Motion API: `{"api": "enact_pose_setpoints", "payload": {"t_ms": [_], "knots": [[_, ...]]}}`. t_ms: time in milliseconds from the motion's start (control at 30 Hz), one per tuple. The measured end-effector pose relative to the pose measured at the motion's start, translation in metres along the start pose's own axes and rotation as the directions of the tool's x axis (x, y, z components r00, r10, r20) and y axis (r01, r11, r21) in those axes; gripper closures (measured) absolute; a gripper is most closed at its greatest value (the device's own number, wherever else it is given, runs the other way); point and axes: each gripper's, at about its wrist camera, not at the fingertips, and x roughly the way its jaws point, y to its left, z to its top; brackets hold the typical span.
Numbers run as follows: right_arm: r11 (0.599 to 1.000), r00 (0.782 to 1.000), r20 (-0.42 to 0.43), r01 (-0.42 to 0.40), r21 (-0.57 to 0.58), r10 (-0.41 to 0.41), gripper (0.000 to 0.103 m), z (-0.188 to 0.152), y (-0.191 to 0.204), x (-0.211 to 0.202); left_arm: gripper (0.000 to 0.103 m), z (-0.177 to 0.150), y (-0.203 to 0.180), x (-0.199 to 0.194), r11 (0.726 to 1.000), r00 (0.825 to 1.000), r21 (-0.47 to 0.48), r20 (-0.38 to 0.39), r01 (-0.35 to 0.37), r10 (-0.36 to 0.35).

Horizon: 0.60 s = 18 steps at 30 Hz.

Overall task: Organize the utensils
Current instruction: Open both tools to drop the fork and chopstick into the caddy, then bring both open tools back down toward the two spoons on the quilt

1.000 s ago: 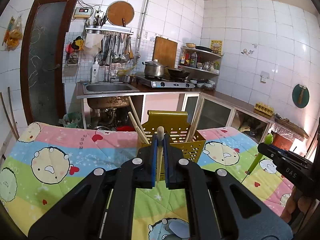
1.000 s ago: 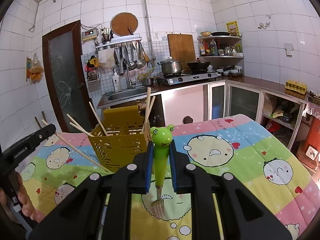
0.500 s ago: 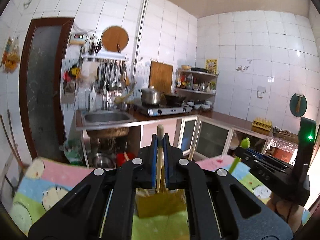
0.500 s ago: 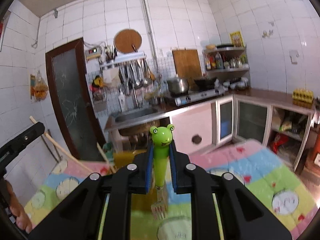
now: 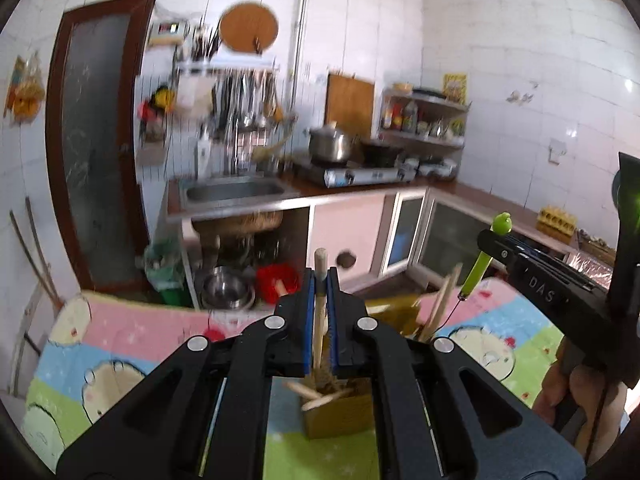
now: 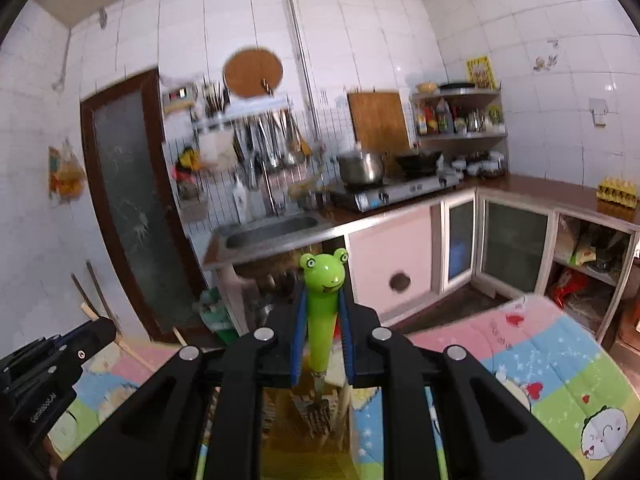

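My left gripper (image 5: pixel 320 280) is shut on a wooden chopstick (image 5: pixel 319 308) that stands upright between its blue pads. Just below and behind it is the yellow utensil holder (image 5: pixel 340 412), with several chopsticks leaning in it. My right gripper (image 6: pixel 322 300) is shut on a green frog-handled fork (image 6: pixel 322 312), tines down over the yellow holder (image 6: pixel 304 420). In the left wrist view the right gripper (image 5: pixel 500 248) comes in from the right with the green fork (image 5: pixel 478 270). In the right wrist view the left gripper (image 6: pixel 92 332) shows at the lower left with its chopstick (image 6: pixel 124 346).
The holder stands on a table under a colourful cartoon quilt (image 5: pixel 100 344) (image 6: pixel 540 364). Beyond the table are a counter with a sink (image 5: pixel 236 192), a stove with a pot (image 5: pixel 330 146), glass-fronted cabinets (image 6: pixel 516 244) and a dark door (image 5: pixel 92 140). A hand (image 5: pixel 576 392) holds the right gripper.
Both grippers have risen and moved forward over the yellow holder, which has dropped low in both views and is now partly hidden behind the fingers. Each still grips its utensil.
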Motion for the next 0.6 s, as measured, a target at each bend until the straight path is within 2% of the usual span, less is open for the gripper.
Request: {"api": "enact_pose_setpoints", "payload": {"t_ms": [133, 233, 267, 300, 333, 367, 433, 500, 567, 600], "knots": [[1.0, 0.992, -0.124, 0.01, 0.002, -0.01, 0.087, -0.025, -0.005, 0.025, 0.097, -0.02, 0.013, 0.017, 1.0, 0.998, -0.022, -0.069, -0.006, 0.004], [1.0, 0.986, -0.167, 0.01, -0.016, -0.013, 0.087, -0.037, -0.007, 0.031, 0.093, -0.028, 0.016, 0.017, 1.0, 0.996, -0.012, -0.09, -0.022, 0.021], [1.0, 0.985, -0.171, 0.013, -0.017, -0.016, 0.085, -0.039, -0.009, 0.029, 0.078, -0.029, 0.017, 0.013, 1.0, 0.996, -0.003, -0.086, -0.029, 0.029], [1.0, 0.985, -0.171, 0.02, -0.018, -0.023, 0.074, -0.042, -0.013, 0.025, 0.067, -0.03, 0.015, 0.01, 0.999, 0.996, 0.002, -0.081, -0.033, 0.033], [0.999, 0.985, -0.167, 0.028, -0.016, -0.03, 0.054, -0.042, -0.015, 0.021, 0.047, -0.03, 0.016, 0.004, 0.999, 0.997, 0.003, -0.069, -0.04, 0.04], [0.999, 0.987, -0.156, 0.043, -0.012, -0.044, 0.048, -0.043, -0.019, 0.015, 0.038, -0.029, 0.016, -0.008, 0.999, 0.998, 0.002, -0.038, -0.053, 0.053], [0.999, 0.988, -0.145, 0.049, -0.01, -0.05, 0.045, -0.042, -0.026, 0.005, 0.034, -0.026, 0.016, -0.023, 0.998, 0.998, 0.008, -0.014, -0.055, 0.055], [0.999, 0.987, -0.152, 0.047, -0.01, -0.048, 0.045, -0.044, -0.031, -0.007, 0.024, -0.025, 0.018, -0.035, 0.999, 0.998, 0.004, -0.015, -0.054, 0.054], [0.998, 0.988, -0.145, 0.053, -0.021, -0.056, 0.041, -0.051, -0.036, -0.022, 0.013, -0.028, 0.022, -0.049, 0.998, 0.998, -0.002, -0.011, -0.059, 0.059], [0.998, 0.988, -0.139, 0.06, -0.036, -0.064, 0.036, -0.056, -0.036, -0.033, 0.011, -0.03, 0.024, -0.054, 0.998, 0.998, -0.003, -0.008, -0.067, 0.067]]}}
